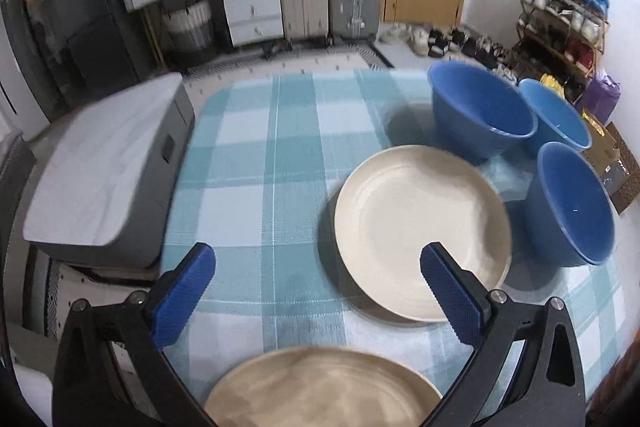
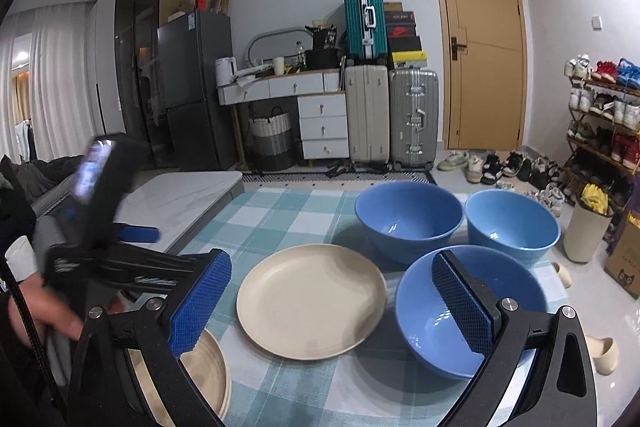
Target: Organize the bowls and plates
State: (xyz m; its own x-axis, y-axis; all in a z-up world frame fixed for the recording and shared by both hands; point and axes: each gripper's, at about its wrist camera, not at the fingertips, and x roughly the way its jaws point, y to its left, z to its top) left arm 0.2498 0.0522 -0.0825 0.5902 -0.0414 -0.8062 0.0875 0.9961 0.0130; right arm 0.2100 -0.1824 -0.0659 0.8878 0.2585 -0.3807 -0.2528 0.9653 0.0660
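A cream plate lies on the checked tablecloth. A second cream plate lies at the near edge. Three blue bowls stand to the right: a near one, a far left one and a far right one. My left gripper is open and empty above the near plate; it also shows blurred in the right wrist view. My right gripper is open and empty, above the middle plate and the near bowl.
A grey-white low table adjoins the cloth on the left. Beyond the table are a rug, suitcases, a drawer unit, a fridge and a door. A shoe rack and a cream bin stand on the right.
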